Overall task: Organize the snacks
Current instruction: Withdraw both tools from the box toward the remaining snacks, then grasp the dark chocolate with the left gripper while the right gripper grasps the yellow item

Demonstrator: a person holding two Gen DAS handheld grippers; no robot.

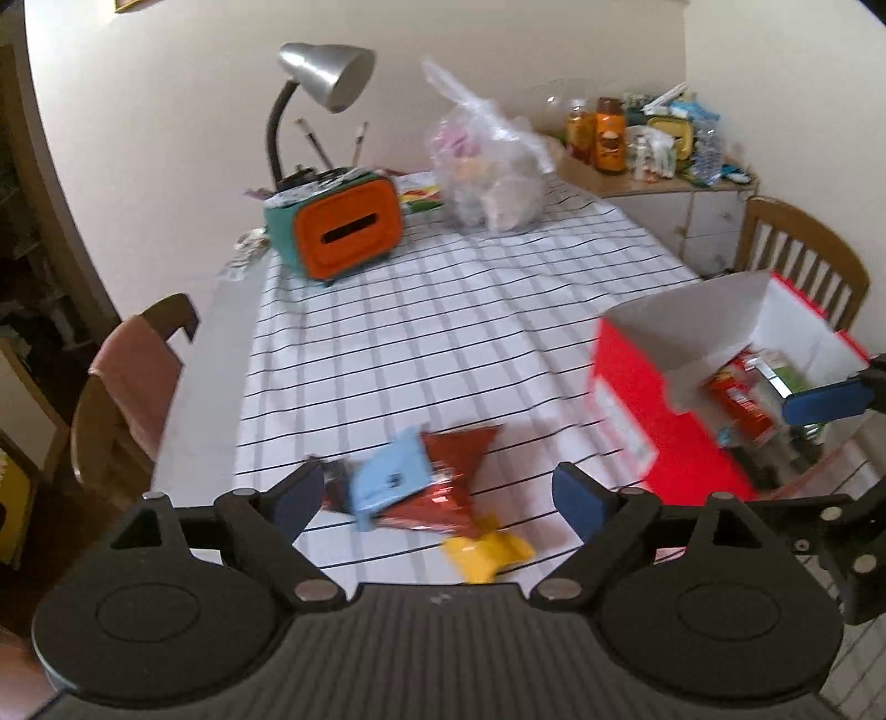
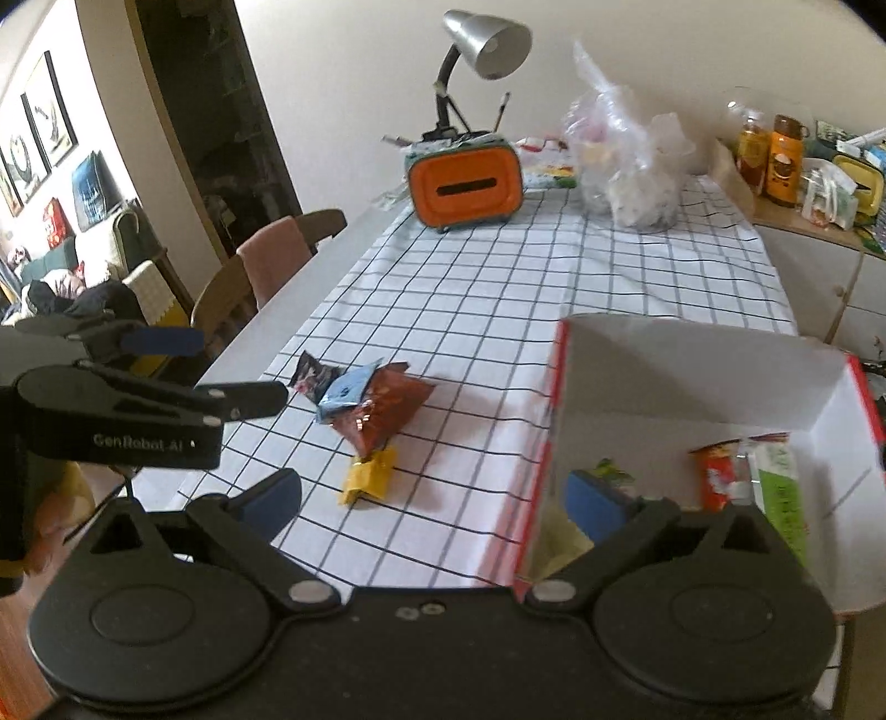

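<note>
A small pile of snacks lies on the checked tablecloth [image 1: 443, 310]: a red-brown packet [image 1: 451, 471], a light blue packet [image 1: 390, 476] on top of it, a yellow packet [image 1: 487, 548] and a dark one [image 2: 310, 374]. My left gripper [image 1: 437, 495] hovers open just in front of the pile, with nothing between its pads. To the right stands an open red box [image 1: 637, 399] with white inside walls [image 2: 664, 360], holding a red packet [image 2: 717, 476] and a green-white packet [image 2: 781, 482]. My right gripper [image 2: 434, 495] is open and empty over the box's near left corner.
At the far end of the table stand an orange and teal tissue box [image 2: 465, 185], a silver desk lamp [image 2: 487, 39] and a clear plastic bag [image 2: 626, 160]. Wooden chairs [image 1: 138, 387] flank the table. A side cabinet with bottles [image 2: 783, 160] is at the back right.
</note>
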